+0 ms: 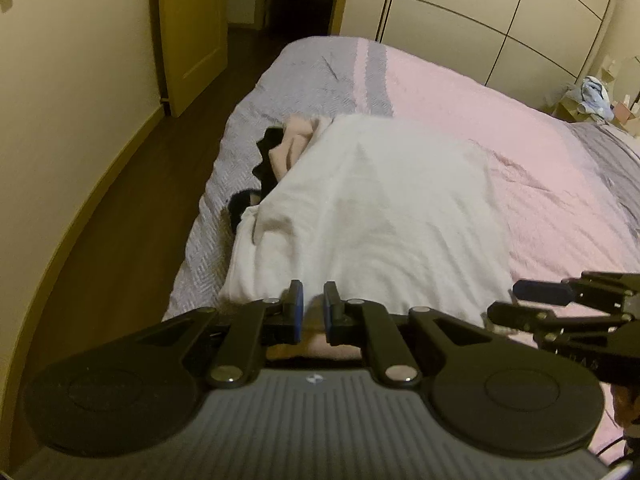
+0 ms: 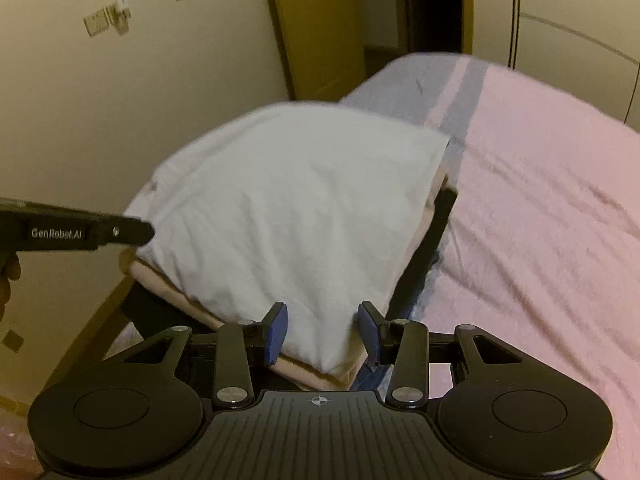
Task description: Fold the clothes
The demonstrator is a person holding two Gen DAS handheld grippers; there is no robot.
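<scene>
A folded white garment [image 1: 380,200] [image 2: 288,200] tops a stack at the bed's left edge, over a beige garment [image 1: 292,140] [image 2: 160,280], a black one [image 1: 266,140] [image 2: 432,248] and blue denim [image 2: 368,380]. My left gripper [image 1: 313,306] hovers at the white garment's near edge. Its jaws are a narrow crack apart and I see nothing pinched. From the right wrist view it [image 2: 148,234] points at the stack's left side. My right gripper [image 2: 323,326] [image 1: 508,304] stands wide open above the stack's near corner, which shows between the fingers without being squeezed.
The bed [image 1: 520,140] [image 2: 540,200] has a pink and grey cover. Dark floor [image 1: 132,208] runs along the wall on the left toward a door [image 1: 192,20] and a dark doorway. Wardrobe fronts [image 1: 480,12] stand behind. Clutter [image 1: 596,96] sits at far right. A hand [image 2: 8,276] holds the left gripper.
</scene>
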